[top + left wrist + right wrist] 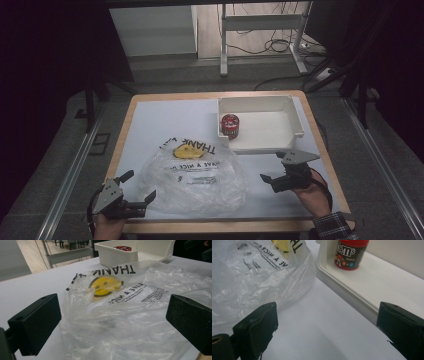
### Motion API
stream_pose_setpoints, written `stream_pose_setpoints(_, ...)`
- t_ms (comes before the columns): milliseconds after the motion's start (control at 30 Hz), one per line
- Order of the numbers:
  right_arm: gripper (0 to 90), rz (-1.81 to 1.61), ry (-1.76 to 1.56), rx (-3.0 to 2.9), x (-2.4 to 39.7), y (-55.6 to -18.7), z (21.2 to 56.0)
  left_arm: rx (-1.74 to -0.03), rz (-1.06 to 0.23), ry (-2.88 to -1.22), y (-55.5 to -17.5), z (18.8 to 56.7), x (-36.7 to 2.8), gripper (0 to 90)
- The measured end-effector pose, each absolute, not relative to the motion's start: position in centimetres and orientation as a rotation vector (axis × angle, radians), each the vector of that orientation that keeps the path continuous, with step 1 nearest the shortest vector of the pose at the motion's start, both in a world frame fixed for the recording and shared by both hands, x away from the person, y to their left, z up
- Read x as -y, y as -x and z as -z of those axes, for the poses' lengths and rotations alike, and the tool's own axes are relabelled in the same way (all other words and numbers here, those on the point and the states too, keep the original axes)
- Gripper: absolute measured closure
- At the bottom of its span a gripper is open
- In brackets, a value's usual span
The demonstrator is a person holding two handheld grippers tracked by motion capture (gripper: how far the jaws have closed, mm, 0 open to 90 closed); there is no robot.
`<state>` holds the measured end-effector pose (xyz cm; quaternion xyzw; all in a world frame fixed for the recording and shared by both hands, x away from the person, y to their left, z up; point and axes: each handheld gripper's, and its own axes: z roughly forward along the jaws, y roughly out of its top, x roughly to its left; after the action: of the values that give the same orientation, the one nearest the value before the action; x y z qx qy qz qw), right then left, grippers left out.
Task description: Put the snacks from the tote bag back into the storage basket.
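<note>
Left gripper sits at the table's near-left corner, jaws wide, nothing between them, the bag just ahead. The clear bag lies crumpled mid-table, yellow smiley print up. Past it, the white bin holds a red can in its left end. Right gripper hovers just in front of the bin, jaws wide and empty, bag at its left.
</note>
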<state>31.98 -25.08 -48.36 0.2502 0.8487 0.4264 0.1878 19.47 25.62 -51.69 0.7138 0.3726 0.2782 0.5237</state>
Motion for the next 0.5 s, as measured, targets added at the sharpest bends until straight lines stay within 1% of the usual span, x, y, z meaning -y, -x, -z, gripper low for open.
stream_pose_setpoints(500, 4.1, -1.176, -0.725, -2.368, 26.7, -30.8, 48.9, -0.903, -0.670, -1.722, -19.6, 51.7, -25.5, 0.0)
